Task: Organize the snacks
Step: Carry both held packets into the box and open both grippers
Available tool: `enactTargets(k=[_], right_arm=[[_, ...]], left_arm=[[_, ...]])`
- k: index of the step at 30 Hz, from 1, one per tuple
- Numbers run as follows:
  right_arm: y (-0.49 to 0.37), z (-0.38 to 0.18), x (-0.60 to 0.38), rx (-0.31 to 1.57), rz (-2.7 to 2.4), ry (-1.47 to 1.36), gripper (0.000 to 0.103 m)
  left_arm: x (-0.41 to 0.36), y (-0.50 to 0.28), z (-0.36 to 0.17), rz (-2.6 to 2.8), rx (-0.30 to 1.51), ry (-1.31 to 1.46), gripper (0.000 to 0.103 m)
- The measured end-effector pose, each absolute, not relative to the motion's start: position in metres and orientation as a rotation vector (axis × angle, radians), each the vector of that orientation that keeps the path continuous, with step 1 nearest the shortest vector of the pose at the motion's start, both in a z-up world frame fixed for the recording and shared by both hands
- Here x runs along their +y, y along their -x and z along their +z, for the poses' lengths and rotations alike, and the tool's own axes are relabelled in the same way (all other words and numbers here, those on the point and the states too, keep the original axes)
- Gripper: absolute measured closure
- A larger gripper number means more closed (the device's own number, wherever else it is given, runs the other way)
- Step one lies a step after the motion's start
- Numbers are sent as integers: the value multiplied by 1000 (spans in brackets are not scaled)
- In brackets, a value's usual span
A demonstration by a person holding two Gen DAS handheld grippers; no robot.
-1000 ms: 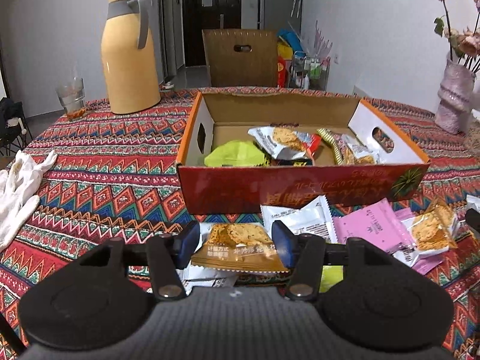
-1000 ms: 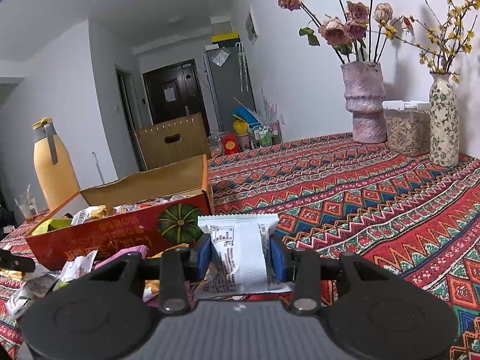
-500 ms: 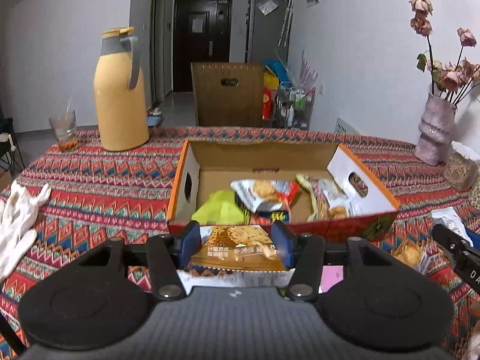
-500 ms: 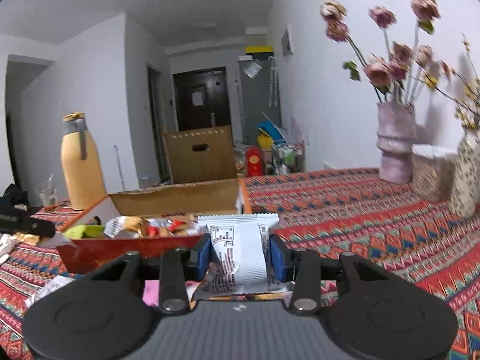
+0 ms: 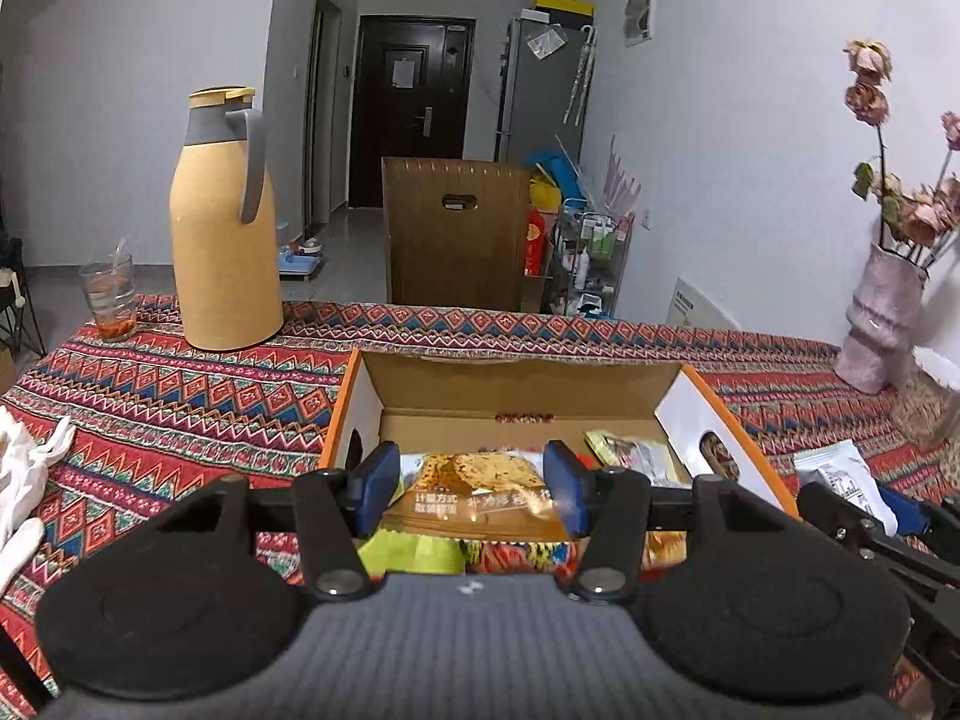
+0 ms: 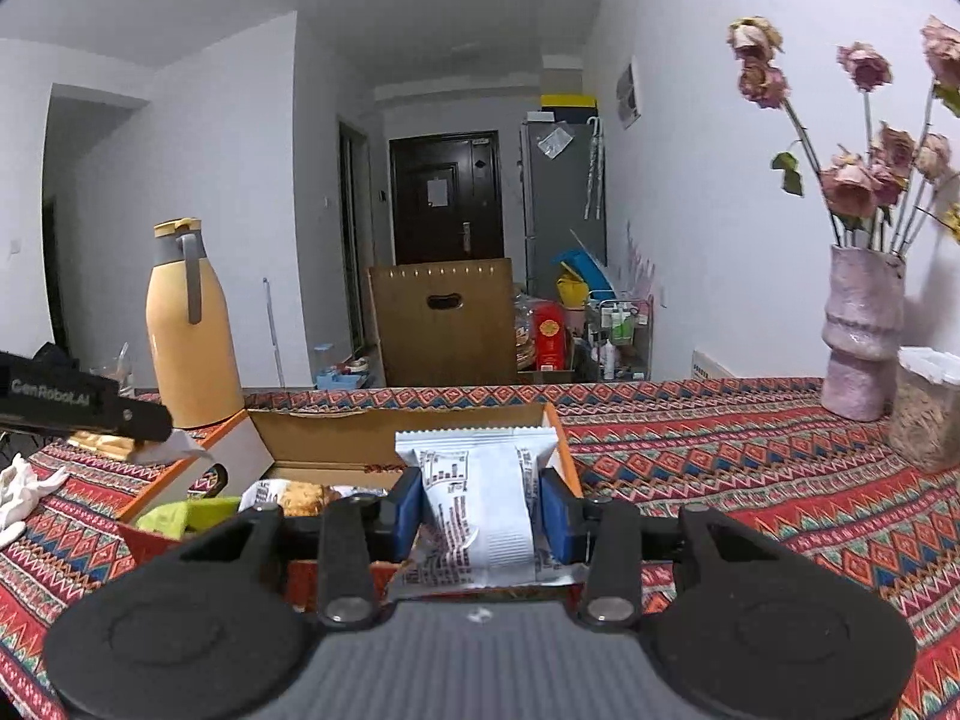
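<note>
My left gripper [image 5: 474,495] is shut on a brown-and-orange snack packet [image 5: 474,495], held above the near edge of the open cardboard box [image 5: 522,402]. The box holds a green packet [image 5: 411,552] and several other snacks [image 5: 630,450]. My right gripper [image 6: 480,510] is shut on a white snack packet [image 6: 480,510], raised at the box's [image 6: 414,426] right end. In the left wrist view the right gripper [image 5: 870,510] shows at the right edge with that white packet [image 5: 840,474]. The left gripper [image 6: 84,402] reaches in at the left of the right wrist view.
A yellow thermos jug [image 5: 222,222] and a glass [image 5: 111,294] stand at the far left on the patterned tablecloth [image 5: 180,396]. A pink vase of dried flowers [image 6: 861,336] and a lidded jar [image 6: 927,414] stand at the right. White gloves [image 5: 24,480] lie at left.
Both grippers have risen with their packets and moved toward the box. The loose packets in front of the box have dropped out of sight below the fingers.
</note>
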State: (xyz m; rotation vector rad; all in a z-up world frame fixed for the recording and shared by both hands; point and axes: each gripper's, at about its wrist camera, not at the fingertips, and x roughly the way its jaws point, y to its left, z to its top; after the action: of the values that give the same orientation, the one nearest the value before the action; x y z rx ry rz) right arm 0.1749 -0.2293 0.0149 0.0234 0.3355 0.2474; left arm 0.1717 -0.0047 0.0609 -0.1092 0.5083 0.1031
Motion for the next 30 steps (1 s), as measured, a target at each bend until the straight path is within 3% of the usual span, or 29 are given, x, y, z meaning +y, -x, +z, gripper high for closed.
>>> enactTargets(k=[12,24,26,28,30], right_arm=[[-243,0,-199,408,210,-27,63],[-258,-30,-199,455,199,-48,60],[-257,-30,-205,467,198,-83,31],[-253,-29,-210,452,198,-115,12],[-248,-27,-214,439,187,-124,5]], left_arm=[[6,-218,31,159,493,154,49],[16,-232,-1,127,539,175,46],[18,-229,-1,124,530,190,29],[17,-225,0,137,510,191,14],[17,-220,2,146,491,195,0]])
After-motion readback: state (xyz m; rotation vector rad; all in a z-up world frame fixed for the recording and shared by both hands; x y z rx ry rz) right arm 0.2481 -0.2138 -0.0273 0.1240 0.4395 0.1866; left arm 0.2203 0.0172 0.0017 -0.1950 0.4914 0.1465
